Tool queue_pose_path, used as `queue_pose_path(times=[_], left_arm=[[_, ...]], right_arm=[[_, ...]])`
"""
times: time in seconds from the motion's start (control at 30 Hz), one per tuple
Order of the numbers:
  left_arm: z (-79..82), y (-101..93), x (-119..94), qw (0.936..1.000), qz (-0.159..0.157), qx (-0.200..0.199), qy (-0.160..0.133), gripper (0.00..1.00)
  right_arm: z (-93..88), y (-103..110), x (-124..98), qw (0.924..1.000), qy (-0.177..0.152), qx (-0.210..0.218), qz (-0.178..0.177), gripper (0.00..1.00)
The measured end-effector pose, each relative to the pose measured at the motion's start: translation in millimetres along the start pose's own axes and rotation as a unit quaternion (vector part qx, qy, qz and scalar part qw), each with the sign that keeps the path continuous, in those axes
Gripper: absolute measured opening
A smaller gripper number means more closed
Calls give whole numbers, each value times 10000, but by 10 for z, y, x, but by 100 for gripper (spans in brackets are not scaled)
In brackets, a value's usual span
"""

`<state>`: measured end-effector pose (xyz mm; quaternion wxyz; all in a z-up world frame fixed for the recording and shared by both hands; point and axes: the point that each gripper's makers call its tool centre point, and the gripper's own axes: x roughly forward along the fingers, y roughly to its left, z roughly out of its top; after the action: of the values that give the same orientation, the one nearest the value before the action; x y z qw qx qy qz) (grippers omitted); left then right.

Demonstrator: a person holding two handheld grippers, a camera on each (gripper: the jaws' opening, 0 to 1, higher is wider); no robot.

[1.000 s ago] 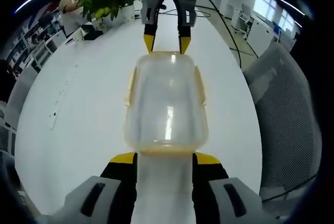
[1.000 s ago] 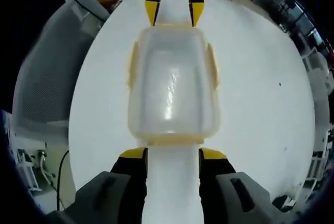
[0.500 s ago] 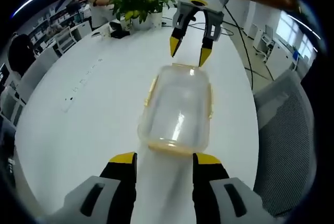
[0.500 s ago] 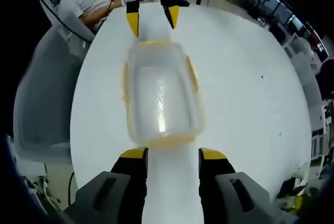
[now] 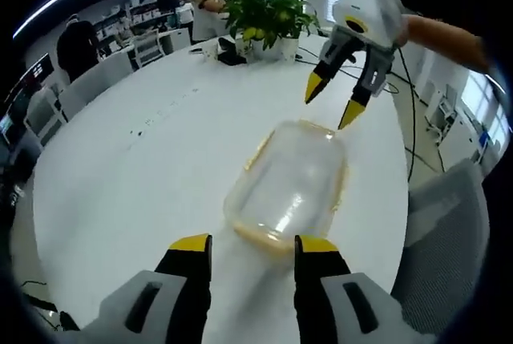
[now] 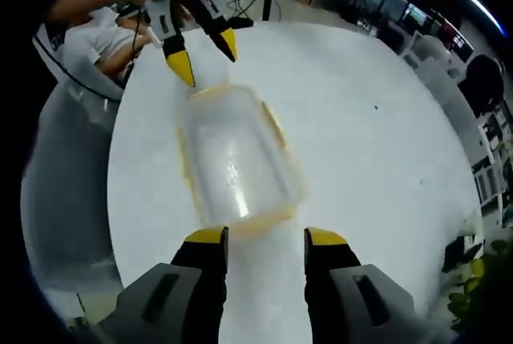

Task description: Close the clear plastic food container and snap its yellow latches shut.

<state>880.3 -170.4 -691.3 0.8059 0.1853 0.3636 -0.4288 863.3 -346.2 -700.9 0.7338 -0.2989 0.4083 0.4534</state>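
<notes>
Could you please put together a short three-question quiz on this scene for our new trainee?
1. True or false: the container sits on the white table.
2. What stands behind the table in the left gripper view?
A. a potted plant
B. a red ladder
C. a bicycle
3. Fill in: both the left gripper and the right gripper have their jaws ___.

Key:
1. true
2. A, the plant
3. open, with neither pair touching the container
</notes>
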Motion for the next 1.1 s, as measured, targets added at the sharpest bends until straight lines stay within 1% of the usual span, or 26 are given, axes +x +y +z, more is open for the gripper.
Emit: queue_pose_path(times=[0.03,0.07,0.13,0.23,0.4,0.43,0.47,0.53,0.63,0.77,0.8,0.83,0.97,1.0,1.03,1.1], left_arm=[[-1,-2,1,9999,41,-125,-22,35],[-2,-4,3,9999,57,-156,-27,35],[-7,-17,18,9996,126,-260,-45,35],[-8,-55,38,9989,156,-441,-85,35],[-40,-81,80,9969,244,-744,-83,36],[-51,-82,87,9963,278,-810,-73,36],[-61,-77,92,9960,308,-841,-58,36],[-76,-64,99,9952,374,-908,-47,35],[-125,-87,130,9923,330,-1192,18,35],[-157,-94,164,9905,345,-1330,29,34],[-167,-97,171,9899,336,-1374,44,34],[-150,-105,177,9888,312,-1462,-23,34],[-157,-115,194,9871,253,-1580,-19,33],[-157,-121,198,9862,225,-1642,-28,33],[-159,-125,199,9856,222,-1674,-34,33],[-163,-137,213,9828,207,-1832,-62,34]], right_arm=[[1,3,2,10000,-19,39,1,34],[19,13,11,9997,-129,228,0,34],[31,39,19,9986,-237,477,73,34],[51,34,35,9969,-339,711,36,35],[56,35,77,9936,-369,1068,-56,35],[62,42,90,9910,-396,1280,-59,36],[58,39,100,9895,-396,1391,-59,36],[63,24,114,9876,-427,1508,-96,36],[67,10,136,9841,-438,1712,-154,36],[105,31,171,9791,-515,1964,-95,36],[110,36,177,9787,-520,1980,-110,36],[113,37,187,9785,-516,1995,-123,36],[125,47,236,9765,-504,2088,-149,36],[125,38,242,9743,-497,2190,-151,36],[132,34,246,9737,-515,2215,-161,37],[113,32,246,9696,-423,2403,-161,37]])
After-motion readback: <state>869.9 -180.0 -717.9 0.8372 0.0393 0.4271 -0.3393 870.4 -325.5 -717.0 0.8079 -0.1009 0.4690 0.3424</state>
